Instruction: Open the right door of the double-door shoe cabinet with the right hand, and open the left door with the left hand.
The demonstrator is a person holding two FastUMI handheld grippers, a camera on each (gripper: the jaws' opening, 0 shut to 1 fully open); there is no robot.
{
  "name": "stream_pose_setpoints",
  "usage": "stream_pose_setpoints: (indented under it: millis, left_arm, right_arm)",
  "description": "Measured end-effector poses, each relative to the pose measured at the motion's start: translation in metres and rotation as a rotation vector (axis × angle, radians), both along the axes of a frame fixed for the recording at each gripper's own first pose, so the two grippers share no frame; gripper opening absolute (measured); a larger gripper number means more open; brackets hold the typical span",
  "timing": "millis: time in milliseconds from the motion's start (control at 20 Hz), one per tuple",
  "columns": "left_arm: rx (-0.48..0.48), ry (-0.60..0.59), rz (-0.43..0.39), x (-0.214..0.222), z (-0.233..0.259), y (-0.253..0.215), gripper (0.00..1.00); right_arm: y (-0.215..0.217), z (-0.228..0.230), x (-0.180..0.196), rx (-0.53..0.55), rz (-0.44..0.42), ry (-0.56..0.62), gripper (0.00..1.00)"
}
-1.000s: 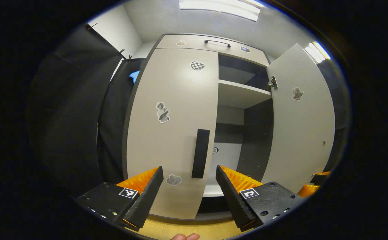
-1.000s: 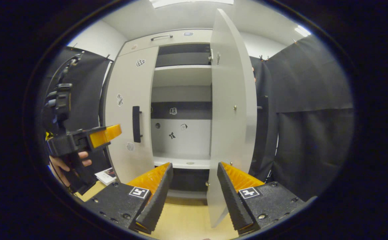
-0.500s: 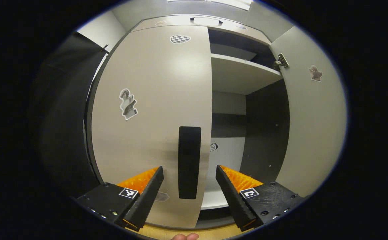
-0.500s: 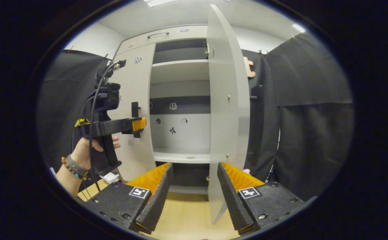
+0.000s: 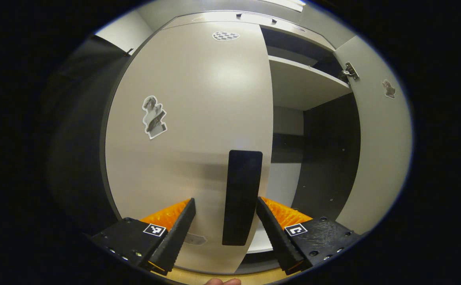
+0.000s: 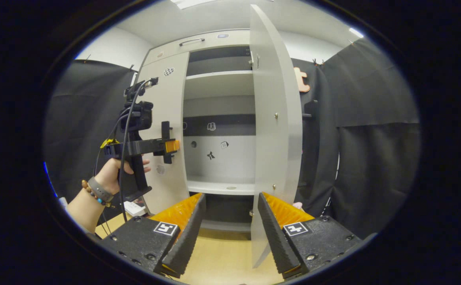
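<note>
Up close in the left gripper view, the left gripper [image 5: 224, 221] has its fingers spread wide, and the flat black vertical handle [image 5: 241, 197] of the closed left door stands in the gap between them, touching neither that can be seen. That pale beige left door [image 5: 190, 118] is shut flush against the cabinet and carries a cut-out figure sticker [image 5: 153, 117] and a checkered sticker [image 5: 225, 36] near its top. Beyond its free edge the cabinet's open right half shows a pale shelf [image 5: 305, 85] and a dark inner wall, with the swung-out right door [image 5: 380, 150] at the far side, hung on a metal hinge [image 5: 349, 71].

Nearest in the right gripper view, the right gripper [image 6: 230, 219] also has its fingers spread, gripping nothing; the lower edge of the open right door stands just beyond its right finger, above the light wooden floor [image 6: 222, 261]. Farther off, a hand [image 6: 115, 170] with a beaded bracelet and a wristband holds the left gripper at the left door's handle. Deeper in, the cabinet's interior shows a white lower shelf [image 6: 220, 188] and small stickers on the back panel. Above the doors sits a drawer front with a slim handle [image 6: 191, 40].
</note>
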State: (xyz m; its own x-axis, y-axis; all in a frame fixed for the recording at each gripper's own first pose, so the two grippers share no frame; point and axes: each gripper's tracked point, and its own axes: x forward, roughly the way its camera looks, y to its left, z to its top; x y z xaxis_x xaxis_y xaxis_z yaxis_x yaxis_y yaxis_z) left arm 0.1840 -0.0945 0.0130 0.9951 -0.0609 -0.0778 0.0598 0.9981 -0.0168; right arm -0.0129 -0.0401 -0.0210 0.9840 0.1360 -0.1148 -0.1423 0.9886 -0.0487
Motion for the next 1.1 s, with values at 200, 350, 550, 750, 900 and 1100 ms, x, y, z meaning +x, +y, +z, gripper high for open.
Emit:
stream_pose_setpoints:
  millis: [200, 350, 550, 750, 900, 1100]
  left_arm:
    - [-0.002, -0.006, 0.0, 0.001, 0.0, 0.0, 0.94]
    - [-0.003, -0.006, 0.002, 0.001, -0.001, 0.001, 0.94]
    - [-0.011, -0.006, 0.0, 0.0, -0.001, -0.001, 0.66]
    - [0.056, -0.028, 0.021, 0.0, 0.0, -0.011, 0.29]
    - [0.021, -0.027, -0.001, 0.001, -0.001, -0.01, 0.14]
    - [0.03, -0.024, -0.021, 0.0, -0.001, -0.011, 0.06]
  right_arm:
    - [0.002, 0.0, 0.004, 0.004, 0.007, -0.005, 0.83]
    - [0.002, 0.0, 0.005, 0.001, 0.004, -0.005, 0.83]
    - [0.002, 0.0, 0.006, 0.0, 0.001, -0.008, 0.83]
    - [0.002, -0.002, 0.006, -0.001, -0.002, -0.007, 0.83]
    - [0.003, -0.003, 0.007, 0.001, -0.004, -0.003, 0.83]
    - [0.002, -0.006, 0.008, -0.003, -0.014, 0.0, 0.83]
